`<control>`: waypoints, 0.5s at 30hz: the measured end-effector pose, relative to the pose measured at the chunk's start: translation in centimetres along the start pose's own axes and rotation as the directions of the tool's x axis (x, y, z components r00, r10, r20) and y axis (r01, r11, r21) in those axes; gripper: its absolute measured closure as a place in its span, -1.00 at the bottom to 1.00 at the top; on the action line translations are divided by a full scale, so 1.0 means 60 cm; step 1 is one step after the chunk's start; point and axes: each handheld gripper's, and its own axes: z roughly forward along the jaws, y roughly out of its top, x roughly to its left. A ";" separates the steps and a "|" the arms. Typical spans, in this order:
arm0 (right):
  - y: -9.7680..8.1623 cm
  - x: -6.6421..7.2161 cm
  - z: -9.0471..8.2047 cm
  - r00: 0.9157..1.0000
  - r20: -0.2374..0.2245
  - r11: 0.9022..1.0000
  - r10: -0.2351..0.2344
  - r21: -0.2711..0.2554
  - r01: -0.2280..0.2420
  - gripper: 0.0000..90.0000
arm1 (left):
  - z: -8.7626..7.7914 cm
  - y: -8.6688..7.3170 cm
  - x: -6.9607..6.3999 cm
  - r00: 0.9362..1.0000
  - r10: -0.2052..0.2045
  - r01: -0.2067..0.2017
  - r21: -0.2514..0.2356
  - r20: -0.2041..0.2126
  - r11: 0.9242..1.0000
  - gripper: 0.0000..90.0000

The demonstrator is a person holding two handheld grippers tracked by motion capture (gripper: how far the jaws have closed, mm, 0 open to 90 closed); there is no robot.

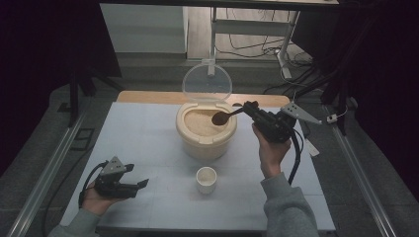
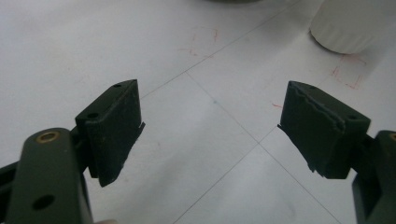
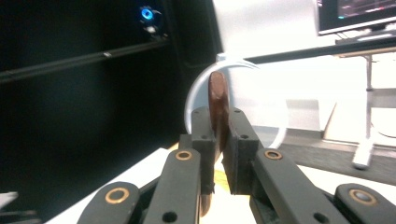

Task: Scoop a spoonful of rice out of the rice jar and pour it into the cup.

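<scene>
Right tongs (image 1: 247, 106) pinch a brown spoon (image 1: 221, 118) over the rice in the open tub (image 1: 205, 136) at the far middle of the surface (image 1: 148, 128); dip shallow, lift level, carry slowly to the near cup (image 1: 206, 179); left tongs (image 1: 141, 183) rest spread, empty.

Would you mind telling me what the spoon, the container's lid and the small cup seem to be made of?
Spoon: probably wood, brown and matt. Lid: clear plastic, since the background shows through it. Small cup: white, ribbed on the side, perhaps ceramic or plastic; the look leaves it open.
</scene>
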 end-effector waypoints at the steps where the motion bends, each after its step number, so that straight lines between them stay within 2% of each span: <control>1: -0.001 -0.001 0.004 1.000 0.015 1.000 -0.010 0.006 0.010 0.85 | 0.000 0.000 0.000 1.000 0.001 -0.001 0.001 0.001 1.000 -0.55; 7: -0.004 0.002 0.022 0.995 0.062 0.996 -0.074 0.046 0.071 0.85 | 0.004 0.000 -0.001 1.000 0.004 -0.004 0.009 0.006 1.000 -0.55; 10: -0.011 0.005 0.036 0.986 0.104 0.987 -0.131 0.105 0.120 0.85 | 0.005 0.000 -0.002 1.000 0.006 -0.007 0.010 0.007 1.000 -0.55; 15: -0.026 0.008 0.059 0.985 0.101 0.981 -0.139 0.151 0.123 0.85 | 0.005 0.000 -0.002 1.000 0.006 -0.006 0.011 0.010 1.000 -0.55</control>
